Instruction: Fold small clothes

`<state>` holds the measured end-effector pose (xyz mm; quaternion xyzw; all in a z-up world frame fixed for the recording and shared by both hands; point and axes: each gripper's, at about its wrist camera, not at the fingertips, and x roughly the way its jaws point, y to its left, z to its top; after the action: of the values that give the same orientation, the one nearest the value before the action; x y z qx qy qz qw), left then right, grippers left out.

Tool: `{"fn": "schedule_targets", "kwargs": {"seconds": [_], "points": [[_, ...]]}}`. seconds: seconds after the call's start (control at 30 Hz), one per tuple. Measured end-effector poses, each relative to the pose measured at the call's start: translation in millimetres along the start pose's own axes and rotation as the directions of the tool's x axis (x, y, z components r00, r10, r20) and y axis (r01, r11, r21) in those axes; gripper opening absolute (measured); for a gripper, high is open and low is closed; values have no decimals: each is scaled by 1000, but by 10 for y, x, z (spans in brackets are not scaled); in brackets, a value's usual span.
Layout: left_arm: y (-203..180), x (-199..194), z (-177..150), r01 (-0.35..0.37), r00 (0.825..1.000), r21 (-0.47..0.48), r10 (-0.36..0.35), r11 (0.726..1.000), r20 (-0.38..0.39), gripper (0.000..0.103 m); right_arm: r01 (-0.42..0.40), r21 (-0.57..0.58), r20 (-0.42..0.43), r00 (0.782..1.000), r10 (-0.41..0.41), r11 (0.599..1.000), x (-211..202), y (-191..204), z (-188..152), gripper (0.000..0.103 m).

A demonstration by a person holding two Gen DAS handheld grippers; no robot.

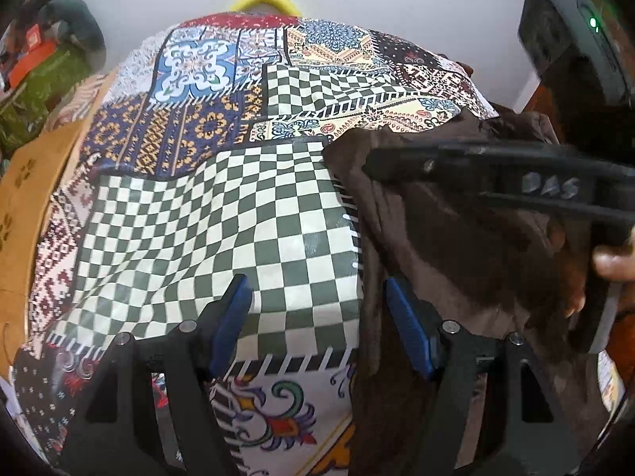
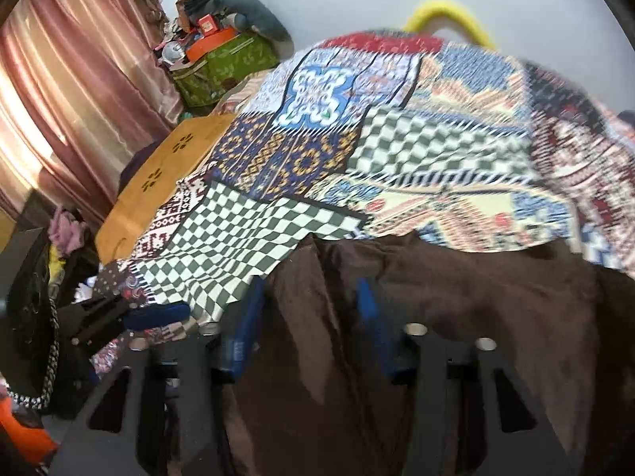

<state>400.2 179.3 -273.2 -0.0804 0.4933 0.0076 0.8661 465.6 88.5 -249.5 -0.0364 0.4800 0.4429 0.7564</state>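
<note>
A dark brown garment lies bunched on the patchwork-covered table, at the right of the left wrist view. My left gripper is open, its left finger over the checkered patch and its right finger at the garment's left edge. The right gripper's black finger crosses the top of the garment there. In the right wrist view the brown garment fills the lower half, and my right gripper is open with a fold of the cloth between its blue-padded fingers.
A wooden board lies along the table's left edge. A green box with clutter and pink curtains stand at the left. A yellow ring peeks over the far edge. Dark clutter sits at the lower left.
</note>
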Motion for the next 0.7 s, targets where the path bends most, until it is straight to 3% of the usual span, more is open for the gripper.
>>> {"fn": "schedule_targets", "kwargs": {"seconds": [0.03,0.23,0.3,0.43,0.53,0.7], "points": [[12,17,0,-1,1000,-6,1,1000,-4,70,-3,-9,-7,1000,2,1000,24,13,-8,9],[92,99,-53,-103,995,-14,103,995,-2,62,88,-86,79,994,-81,992,-114,54,-81,3],[161,119,-74,-93,996,-43,93,995,-3,62,167,-77,105,982,-158,983,-182,-24,-95,3],[199,119,-77,-88,996,-67,87,994,-14,62,257,-13,38,966,-256,966,-140,-267,-94,4],[175,44,-51,-100,995,-57,99,993,-16,62,226,31,8,974,-227,974,-215,-334,-117,9],[43,-244,-24,-42,999,-39,43,998,27,62,217,-1,91,972,-216,976,-625,-164,-213,36]]}}
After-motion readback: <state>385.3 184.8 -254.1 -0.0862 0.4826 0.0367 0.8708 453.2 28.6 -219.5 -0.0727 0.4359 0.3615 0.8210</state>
